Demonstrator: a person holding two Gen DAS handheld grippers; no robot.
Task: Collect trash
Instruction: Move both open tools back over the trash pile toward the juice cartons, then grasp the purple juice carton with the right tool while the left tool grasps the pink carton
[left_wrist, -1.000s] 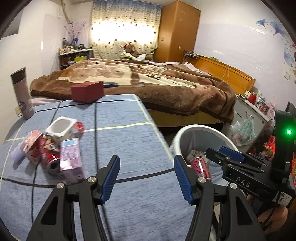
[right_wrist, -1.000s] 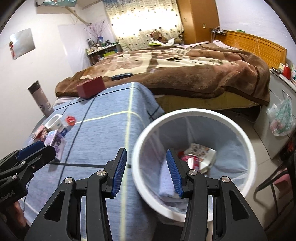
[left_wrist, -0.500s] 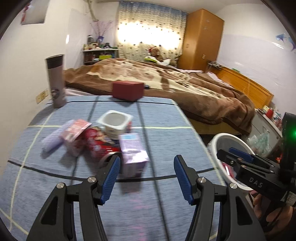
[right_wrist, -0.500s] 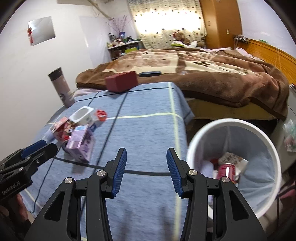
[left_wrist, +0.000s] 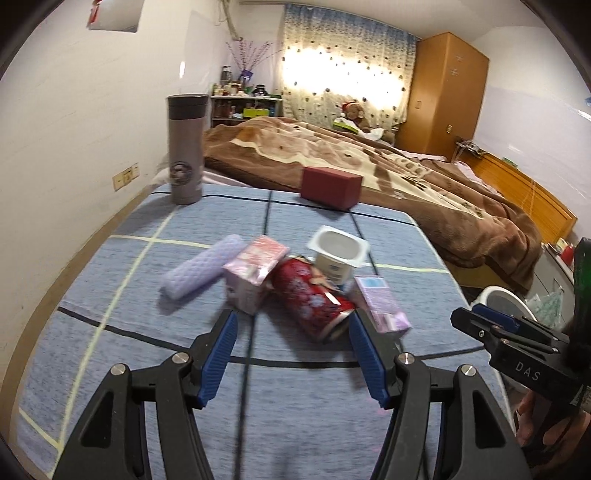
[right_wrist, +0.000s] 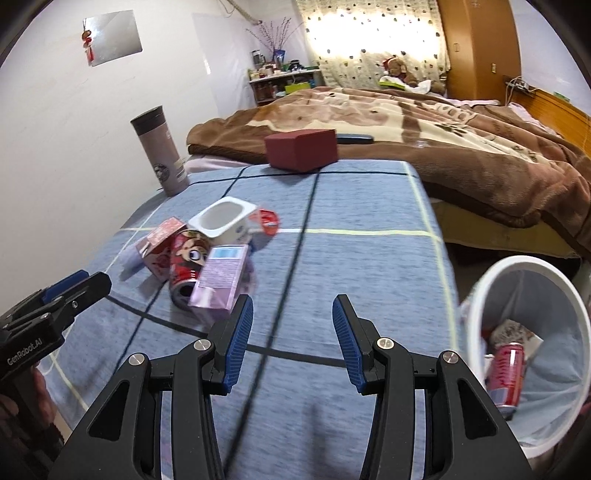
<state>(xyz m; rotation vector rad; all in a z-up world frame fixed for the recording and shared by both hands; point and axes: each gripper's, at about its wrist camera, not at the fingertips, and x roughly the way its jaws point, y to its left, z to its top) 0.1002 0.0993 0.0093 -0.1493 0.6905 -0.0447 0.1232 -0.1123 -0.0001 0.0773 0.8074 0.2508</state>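
Far left on the blue-clothed table (left_wrist: 110, 280): an upright grey flask (left_wrist: 185, 147), standing alone, well apart from the rubbish. Nearer the middle, a clutter of trash lying close together: a lilac roll (left_wrist: 201, 271) on its side, then a pink carton (left_wrist: 255, 271), then a red can (left_wrist: 312, 295) tipped over, a white yogurt cup (left_wrist: 340, 253) behind it, and a purple carton (left_wrist: 382, 304) touching the can's right flank. Behind all that, a maroon box (left_wrist: 330, 186) near the table's far edge, probably not trash.

Left gripper (left_wrist: 290, 350) hanging low over the cloth, fingers spread wide and holding nothing. Directly ahead of that gap: the red can, long axis running diagonally, closed end up-left, open mouth down-right and pointing toward the right-hand finger. Mouth end just beyond the fingertips, not yet between them. Judged the likeliest next pick, and clearly the left gripper's job; a twist of the wrist probably needed to close across the can's width and not along its length, with the purple carton liable to get nudged or pinched alongside.

Right gripper (right_wrist: 291, 339) also spread and empty, aimed at bare cloth, the purple carton just off its left finger. Farthest right, below the table's edge: a white bin (right_wrist: 576, 306), already holding a red can and some packaging.
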